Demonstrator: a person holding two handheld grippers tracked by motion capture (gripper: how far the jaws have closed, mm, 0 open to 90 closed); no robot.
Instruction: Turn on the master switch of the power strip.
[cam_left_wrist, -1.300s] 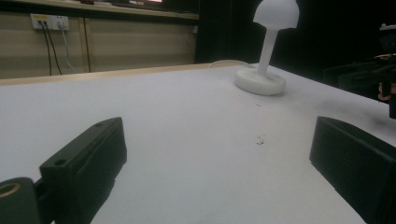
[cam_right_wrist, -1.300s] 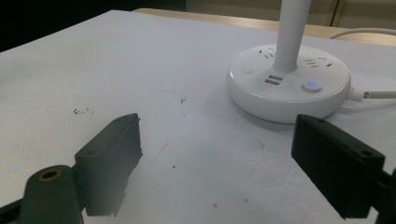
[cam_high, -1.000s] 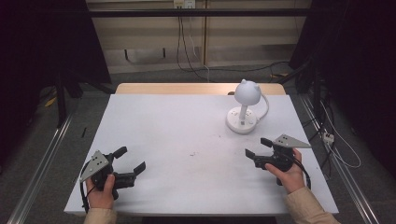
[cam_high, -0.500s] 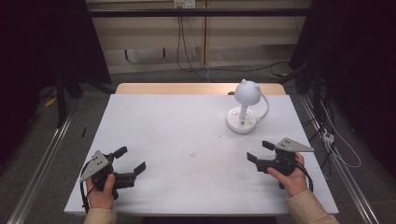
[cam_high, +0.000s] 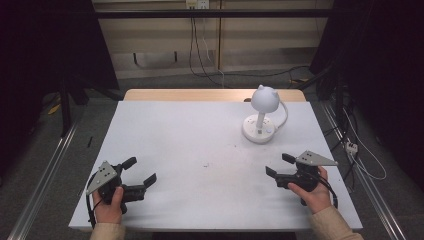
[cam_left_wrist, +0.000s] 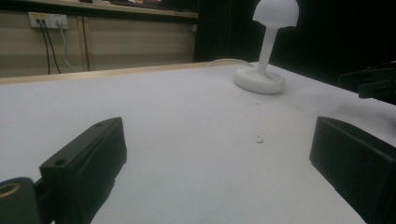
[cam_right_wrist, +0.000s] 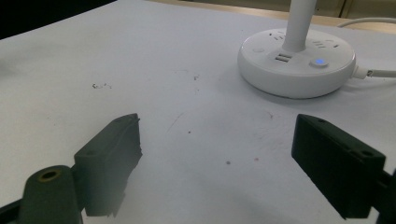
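Note:
A white desk lamp (cam_high: 261, 120) with a round head and a round base stands at the back right of the white table (cam_high: 200, 150). Its base (cam_right_wrist: 296, 63) carries sockets and a lit blue button. My left gripper (cam_high: 139, 171) rests open near the front left corner, held by a hand, with nothing between its jaws. My right gripper (cam_high: 279, 165) is open at the front right, in front of the lamp, also holding nothing. From the left gripper view the lamp (cam_left_wrist: 266, 46) stands far off to the right, with the right gripper (cam_left_wrist: 373, 84) at the edge.
A white cable (cam_high: 285, 112) loops from the lamp base toward the table's back edge. Small dark specks (cam_high: 205, 164) mark the table's middle. Metal rails (cam_high: 40, 180) run along the floor on both sides. Cables and a wall socket (cam_high: 197, 4) lie beyond the table.
My right gripper has drifted slightly lower and toward the front edge. The left gripper and the lamp have stayed in place.

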